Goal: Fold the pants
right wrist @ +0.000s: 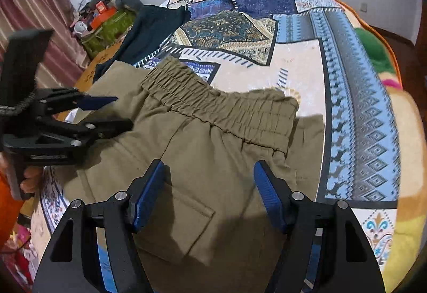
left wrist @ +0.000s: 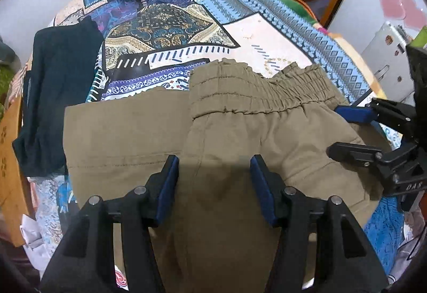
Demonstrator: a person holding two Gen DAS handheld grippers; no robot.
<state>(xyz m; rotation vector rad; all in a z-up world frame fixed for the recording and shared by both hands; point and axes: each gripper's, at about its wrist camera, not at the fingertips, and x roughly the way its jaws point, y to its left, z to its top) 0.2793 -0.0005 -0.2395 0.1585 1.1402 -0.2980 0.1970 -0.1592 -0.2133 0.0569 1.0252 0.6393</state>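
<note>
Khaki pants (left wrist: 240,138) lie folded on the patterned bedspread (left wrist: 267,34), waistband toward its far end, long axis toward the camera; left gripper (left wrist: 214,165) and right gripper (right wrist: 209,173) hover released above them

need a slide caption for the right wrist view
Open right hand-held gripper hovers over khaki pants on a patterned bedspread.

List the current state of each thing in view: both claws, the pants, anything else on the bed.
Left claw: open, above the pants, gripping nothing.
Right claw: open, above the pants, gripping nothing.
Khaki pants: folded over, elastic waistband on top, lying on the bed.
Dark garment: folded, lying beside the pants.
Patterned bedspread: spread out.
</note>
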